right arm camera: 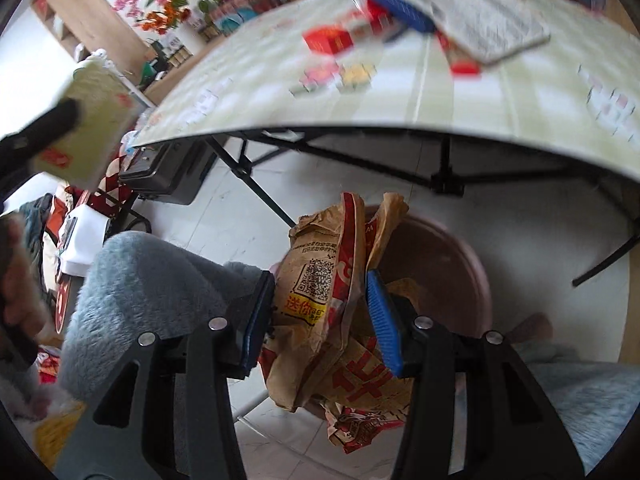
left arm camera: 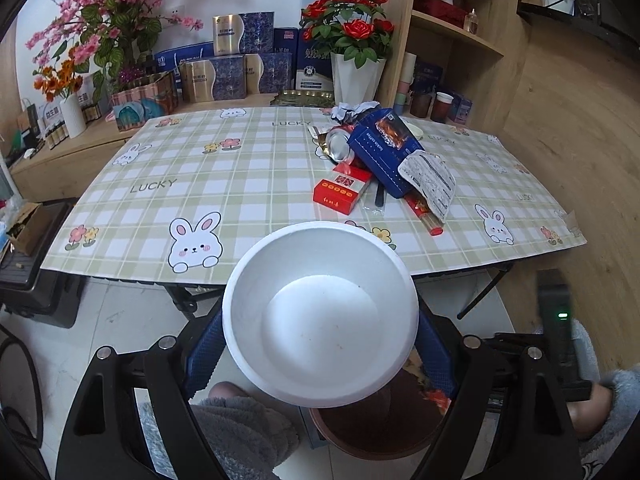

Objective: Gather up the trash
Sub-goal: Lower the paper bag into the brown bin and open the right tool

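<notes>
My left gripper point(left arm camera: 320, 344) is shut on a white foam bowl point(left arm camera: 320, 312), its blue pads pressing on the bowl's two sides. The bowl hangs off the table's near edge, above a brown bin point(left arm camera: 380, 436) on the floor. In the right wrist view, my right gripper point(right arm camera: 320, 312) is shut on a crumpled brown paper bag point(right arm camera: 320, 280) with red print, right over the same bin point(right arm camera: 448, 256). More trash is piled on the checked tablecloth point(left arm camera: 200, 184): a blue coffee box point(left arm camera: 384, 148), a red box point(left arm camera: 340, 192), a metal can point(left arm camera: 340, 146) and a white wrapper point(left arm camera: 430, 180).
Flower vases and gift boxes point(left arm camera: 228, 72) line the counter behind the table. A wooden shelf point(left arm camera: 460, 40) stands at the back right. The table's black folding legs point(right arm camera: 248, 184) cross beside the bin. A person's fuzzy grey sleeve point(right arm camera: 152, 280) is left of the bag.
</notes>
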Demonstrator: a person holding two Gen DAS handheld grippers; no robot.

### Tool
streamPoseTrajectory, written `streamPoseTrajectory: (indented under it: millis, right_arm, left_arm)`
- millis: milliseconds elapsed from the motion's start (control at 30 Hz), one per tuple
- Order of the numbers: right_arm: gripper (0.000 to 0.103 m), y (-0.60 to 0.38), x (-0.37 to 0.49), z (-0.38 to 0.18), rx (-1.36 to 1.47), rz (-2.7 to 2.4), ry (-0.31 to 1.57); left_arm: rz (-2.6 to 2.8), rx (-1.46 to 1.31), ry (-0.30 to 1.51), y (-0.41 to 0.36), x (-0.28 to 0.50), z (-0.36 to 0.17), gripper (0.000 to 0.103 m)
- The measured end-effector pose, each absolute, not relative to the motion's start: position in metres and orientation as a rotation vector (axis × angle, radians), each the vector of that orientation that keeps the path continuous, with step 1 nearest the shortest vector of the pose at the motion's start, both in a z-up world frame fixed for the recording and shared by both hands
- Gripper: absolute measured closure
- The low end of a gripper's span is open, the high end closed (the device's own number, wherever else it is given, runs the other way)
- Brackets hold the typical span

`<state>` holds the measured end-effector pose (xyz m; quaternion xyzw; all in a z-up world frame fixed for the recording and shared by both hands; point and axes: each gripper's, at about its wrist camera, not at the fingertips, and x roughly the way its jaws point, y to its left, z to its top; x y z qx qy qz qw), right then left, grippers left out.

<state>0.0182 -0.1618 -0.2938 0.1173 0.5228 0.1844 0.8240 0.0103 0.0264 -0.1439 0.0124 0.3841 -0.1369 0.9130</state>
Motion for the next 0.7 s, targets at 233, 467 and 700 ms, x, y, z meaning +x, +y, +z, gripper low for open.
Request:
streamPoseTrajectory:
  millis: [233, 467, 700]
  right_arm:
    - [0.054, -0.173, 0.035, -0.356, 0.326, 0.292, 1.197]
    - [0.051, -0.206, 0.034, -0.373, 0.462, 0.233, 1.202]
    - [0.039, -0.191, 0.036, -0.378, 0.367, 0.259, 1.233]
  left_arm:
    - [-0.276, 0.014, 0.805, 0.020, 0.007, -0.160, 0.021]
    - [-0.262, 0.008, 0.817, 0.017, 0.005, -0.173, 0.021]
    - [-0.257, -0.015, 0.852, 0.016, 0.011, -0.185, 0.021]
